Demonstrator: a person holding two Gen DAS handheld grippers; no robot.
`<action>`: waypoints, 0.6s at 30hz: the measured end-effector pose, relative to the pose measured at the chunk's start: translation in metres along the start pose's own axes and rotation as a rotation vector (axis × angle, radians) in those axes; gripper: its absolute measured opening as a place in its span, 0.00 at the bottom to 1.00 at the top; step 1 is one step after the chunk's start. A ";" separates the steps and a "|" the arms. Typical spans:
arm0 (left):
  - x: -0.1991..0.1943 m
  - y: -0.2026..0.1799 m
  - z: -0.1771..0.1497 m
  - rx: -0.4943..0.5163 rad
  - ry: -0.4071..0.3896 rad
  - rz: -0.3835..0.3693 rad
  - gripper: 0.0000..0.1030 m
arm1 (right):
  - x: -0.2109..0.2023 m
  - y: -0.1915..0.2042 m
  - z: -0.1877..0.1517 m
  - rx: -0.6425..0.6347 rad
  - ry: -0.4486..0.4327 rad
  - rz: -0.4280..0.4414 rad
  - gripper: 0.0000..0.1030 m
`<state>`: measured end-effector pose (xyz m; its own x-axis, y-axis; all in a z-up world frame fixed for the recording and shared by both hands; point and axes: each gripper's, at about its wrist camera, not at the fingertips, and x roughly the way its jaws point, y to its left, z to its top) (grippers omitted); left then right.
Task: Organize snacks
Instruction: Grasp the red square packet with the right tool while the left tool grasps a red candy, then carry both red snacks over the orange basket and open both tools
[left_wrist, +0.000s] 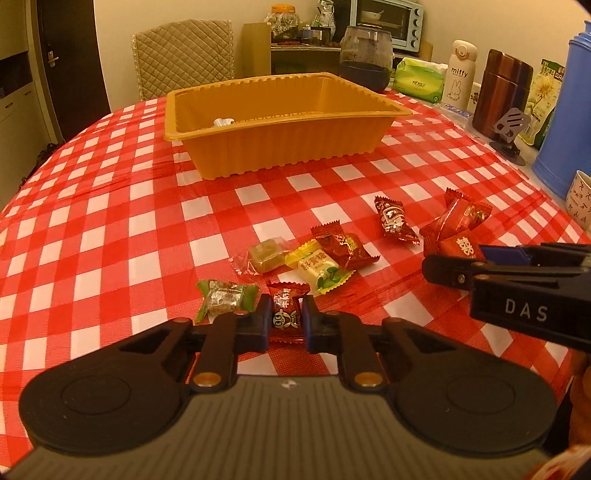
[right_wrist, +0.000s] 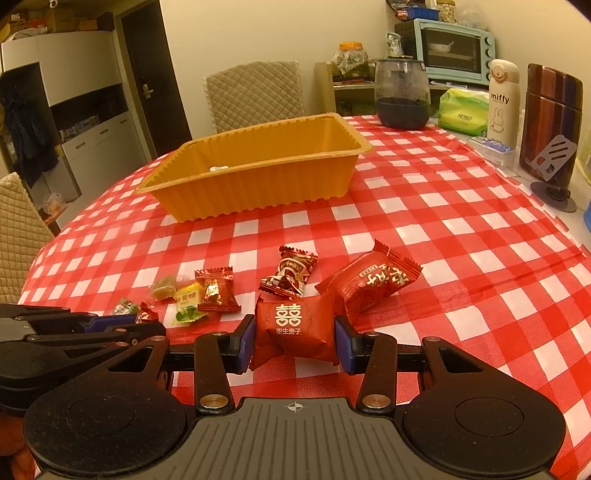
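Lying crosswise, red double-happiness candy (right_wrist: 294, 334) sits clamped in right tool (right_wrist: 295, 341).

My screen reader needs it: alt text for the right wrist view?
The right gripper clasps a red double-happiness candy on the checked tablecloth. More wrapped candies lie just beyond, with an orange tray farther back.
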<state>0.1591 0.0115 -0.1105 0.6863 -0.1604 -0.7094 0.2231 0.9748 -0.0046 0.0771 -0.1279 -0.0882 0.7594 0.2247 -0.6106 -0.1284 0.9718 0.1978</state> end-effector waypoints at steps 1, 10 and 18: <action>-0.002 0.000 0.001 -0.001 -0.003 0.001 0.14 | -0.001 0.001 0.001 -0.003 -0.005 0.002 0.43; -0.025 0.005 0.027 -0.002 -0.033 0.005 0.14 | -0.016 0.005 0.020 -0.026 -0.061 0.010 0.43; -0.034 0.012 0.059 -0.016 -0.069 -0.006 0.14 | -0.020 0.009 0.051 -0.061 -0.116 0.020 0.43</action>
<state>0.1796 0.0195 -0.0449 0.7313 -0.1761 -0.6589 0.2168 0.9760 -0.0203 0.0927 -0.1271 -0.0351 0.8244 0.2373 -0.5138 -0.1796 0.9706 0.1601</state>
